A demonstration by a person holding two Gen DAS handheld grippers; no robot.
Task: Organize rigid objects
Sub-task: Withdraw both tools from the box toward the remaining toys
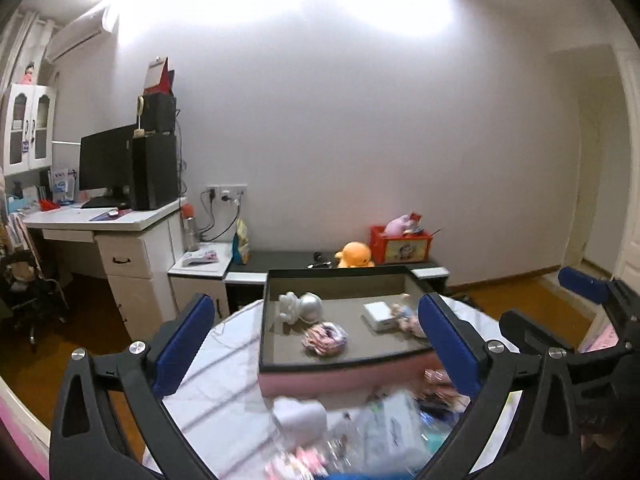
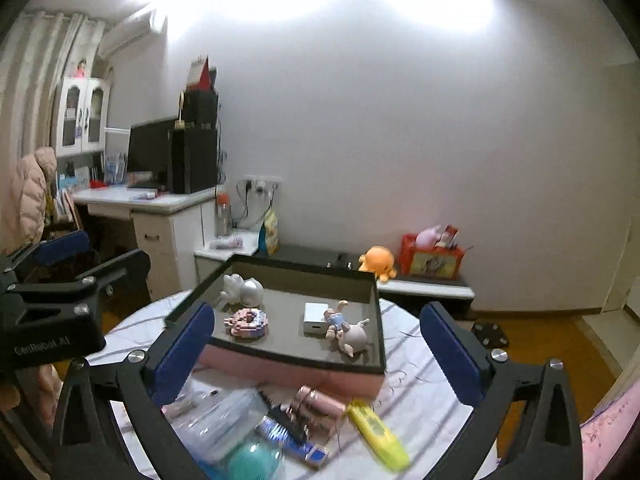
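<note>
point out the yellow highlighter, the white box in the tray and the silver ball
yellow highlighter (image 2: 376,434), right wrist view, middle of its barrel
white box (image 2: 316,317), right wrist view, its top face
silver ball (image 2: 251,291), right wrist view, centre of its rounded surface

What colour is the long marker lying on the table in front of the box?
Yellow: the marker shows best in the right wrist view.

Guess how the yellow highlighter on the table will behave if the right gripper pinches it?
The yellow highlighter looks stiff and probably light, being a slim plastic barrel. Its smooth, rounded body may slip or twist between the pads, and could roll on the tablecloth if nudged. It lies diagonally, so the right gripper likely needs turning across it.
</note>
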